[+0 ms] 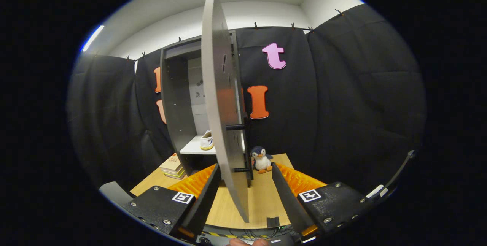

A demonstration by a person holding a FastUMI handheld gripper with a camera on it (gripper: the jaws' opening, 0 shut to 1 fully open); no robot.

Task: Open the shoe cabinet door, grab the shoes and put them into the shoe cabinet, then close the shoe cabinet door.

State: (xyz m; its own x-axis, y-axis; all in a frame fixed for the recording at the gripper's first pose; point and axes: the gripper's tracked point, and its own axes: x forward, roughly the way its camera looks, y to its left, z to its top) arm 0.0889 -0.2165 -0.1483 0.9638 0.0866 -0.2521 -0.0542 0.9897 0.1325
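Door [224, 101] stands edge-on between our wide-open gripper [245, 189] fingers, untouched, shoe [207, 140] already shelved in the cabinet [173, 97] beyond; we judge a steady sideways push closes it.

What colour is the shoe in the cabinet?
White, with a yellowish sole; the gripper view shows the shoe.

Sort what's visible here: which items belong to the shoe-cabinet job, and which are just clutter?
Job: dark grey shoe cabinet; its open grey door, edge between the open gripper fingers; white shoe on the shelf.
Clutter: plush penguin; stacked books.
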